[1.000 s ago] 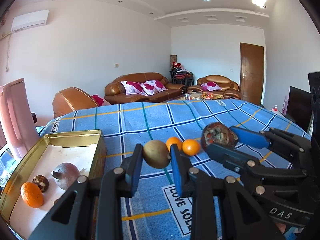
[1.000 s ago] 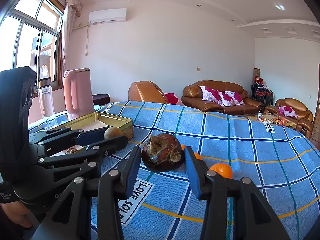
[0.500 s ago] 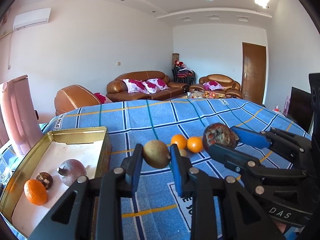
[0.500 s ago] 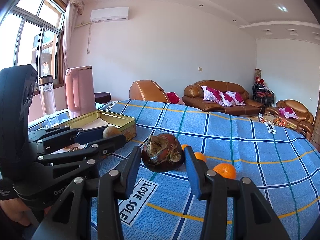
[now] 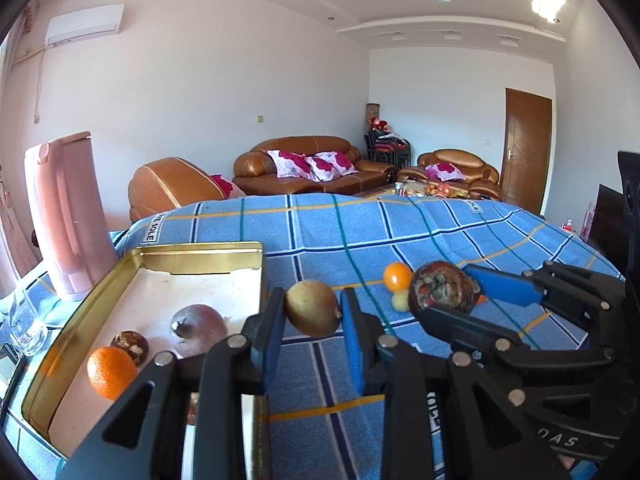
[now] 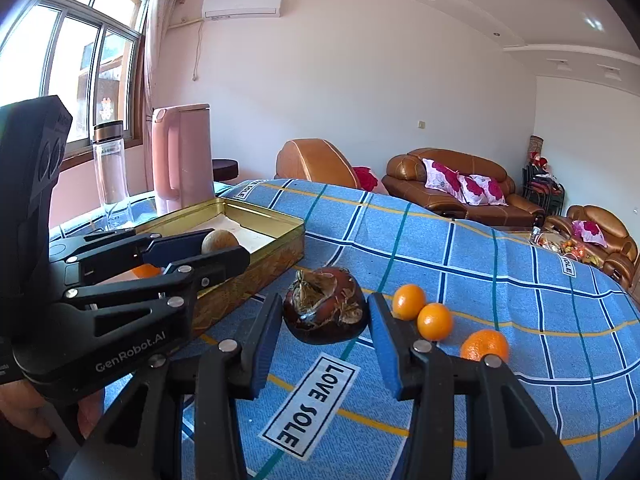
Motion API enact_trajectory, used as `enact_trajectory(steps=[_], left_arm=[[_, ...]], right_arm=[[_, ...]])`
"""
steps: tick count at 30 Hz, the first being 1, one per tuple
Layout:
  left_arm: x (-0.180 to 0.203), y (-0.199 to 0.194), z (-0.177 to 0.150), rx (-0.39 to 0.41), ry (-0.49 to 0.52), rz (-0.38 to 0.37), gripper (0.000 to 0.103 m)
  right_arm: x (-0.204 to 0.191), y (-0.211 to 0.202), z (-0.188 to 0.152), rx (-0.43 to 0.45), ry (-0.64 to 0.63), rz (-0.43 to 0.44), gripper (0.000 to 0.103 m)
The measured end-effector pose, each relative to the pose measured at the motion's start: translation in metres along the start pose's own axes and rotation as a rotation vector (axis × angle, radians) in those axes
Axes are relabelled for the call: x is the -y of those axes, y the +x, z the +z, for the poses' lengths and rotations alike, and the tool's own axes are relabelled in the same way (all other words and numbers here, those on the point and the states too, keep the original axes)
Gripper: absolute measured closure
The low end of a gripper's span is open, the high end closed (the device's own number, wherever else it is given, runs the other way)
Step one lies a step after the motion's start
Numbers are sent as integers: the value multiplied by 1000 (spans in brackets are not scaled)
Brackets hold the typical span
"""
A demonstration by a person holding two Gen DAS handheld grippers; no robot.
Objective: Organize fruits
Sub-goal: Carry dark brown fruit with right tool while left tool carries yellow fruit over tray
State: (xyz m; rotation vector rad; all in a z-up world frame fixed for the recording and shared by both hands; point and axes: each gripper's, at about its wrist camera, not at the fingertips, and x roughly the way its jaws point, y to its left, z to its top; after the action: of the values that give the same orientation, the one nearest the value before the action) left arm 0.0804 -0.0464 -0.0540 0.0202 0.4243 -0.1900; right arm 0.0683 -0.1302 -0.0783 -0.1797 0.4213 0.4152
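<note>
Blue checked cloth (image 5: 320, 236) covers the table. On its left sits the gold tin (image 5: 200, 250), nearest the left gripper (image 5: 312, 316), which pinches a kiwi (image 5: 312, 307); the right gripper (image 6: 325, 320) clamps a mangosteen (image 6: 325, 311) farther right.

Cloth: a blue checked tablecloth (image 6: 460, 264) with white, navy and yellow lines covers the table; a white label on it reads "LOVE SOLE".
Jug: a tall pink plastic jug (image 6: 182, 156) stands upright at the far left edge of the table.
Bottle: a clear bottle with a metal lid (image 6: 111, 168) stands just beside the jug.
Sofas: brown leather sofas (image 5: 308, 166) with pink flowered cushions stand by the far wall.
Door: a brown wooden door (image 5: 527, 148), closed.
Wall: a white air conditioner (image 6: 242, 5) hangs high.
</note>
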Motion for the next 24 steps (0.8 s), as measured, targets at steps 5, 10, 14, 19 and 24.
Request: enact_trajectory(steps=[5,10,14,19,24], left_arm=[[-23,-1,0,-24,-29,34,74],[-43,-6,-1,-34,-47,65,74],[-54,-9,-1,-39,-46,90,74],[-67,-10,-5,-53,-58,112,74],[-85,-11,-9,-72,-74,134,74]], right_arm=[[-15,5,11,-13,-4,37,57],[-30,13,20,-20,-11,67,57],[-40,18,25,-26,-18,86,57],[-55,23,31,-35,-31,104,57],[-66,31,35,-44,-40,124,57]])
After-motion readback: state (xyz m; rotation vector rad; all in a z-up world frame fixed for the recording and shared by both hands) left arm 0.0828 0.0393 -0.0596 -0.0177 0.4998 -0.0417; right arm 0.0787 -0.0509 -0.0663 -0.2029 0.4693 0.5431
